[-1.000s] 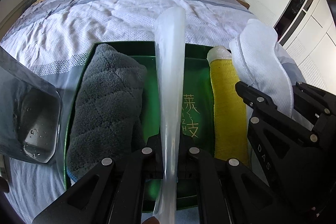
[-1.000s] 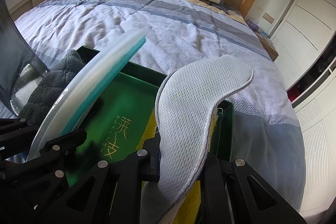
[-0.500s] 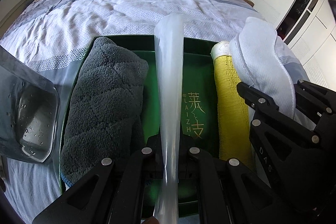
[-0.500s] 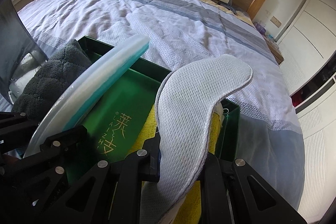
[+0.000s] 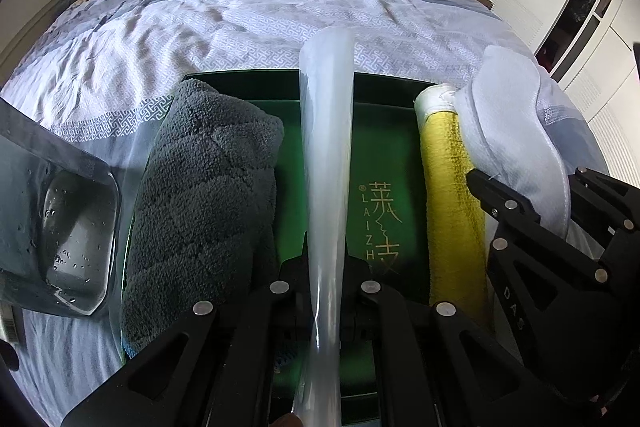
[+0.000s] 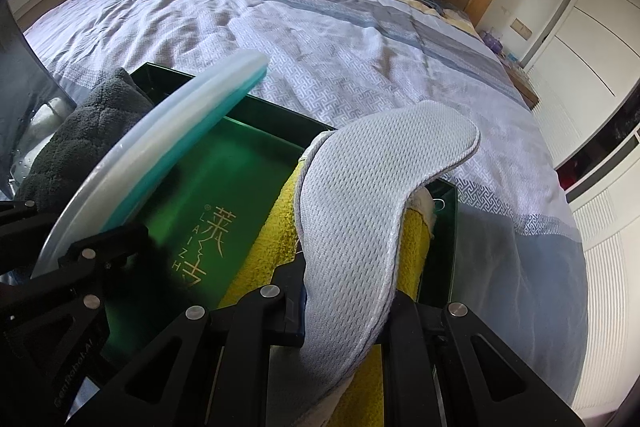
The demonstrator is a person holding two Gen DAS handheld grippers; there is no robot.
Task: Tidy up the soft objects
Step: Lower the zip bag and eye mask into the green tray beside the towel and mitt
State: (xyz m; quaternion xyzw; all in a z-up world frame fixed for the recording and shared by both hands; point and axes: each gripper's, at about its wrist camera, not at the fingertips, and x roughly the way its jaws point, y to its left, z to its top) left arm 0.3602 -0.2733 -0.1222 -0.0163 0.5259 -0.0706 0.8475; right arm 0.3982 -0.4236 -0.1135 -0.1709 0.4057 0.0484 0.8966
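1. Two grippers hang over one green tray (image 5: 384, 163) that lies on the bed (image 5: 240, 11); each holds an insole by its heel end.
2. Left gripper (image 5: 326, 283): jaws pressed together on a translucent gel insole (image 5: 326, 131), held on edge, its long axis running straight ahead from the jaws toward the tray's far wall.
3. Right gripper (image 6: 340, 311): jaws clamped on a white mesh insole (image 6: 372, 195), which curves up and forward, its toe past the tray's far right corner.
4. Tray contents: a grey towel (image 5: 204, 203) lies lengthwise along the left side, a yellow roll (image 5: 452, 203) lengthwise along the right; the bare green strip between them carries gold lettering.
5. Governing relation: the gel insole sits directly above that bare strip and parallel to it, so the gap lies below the left gripper and needs no turn about the long axis of the tray. The mesh insole, by contrast, hangs over the yellow roll, with no free floor beneath it.
6. Judgement: the left gripper is the nearer to an open slot; lowering and laying the gel insole flat looks like the coming move.
7. A clear container (image 5: 60, 227) stands just left of the tray.
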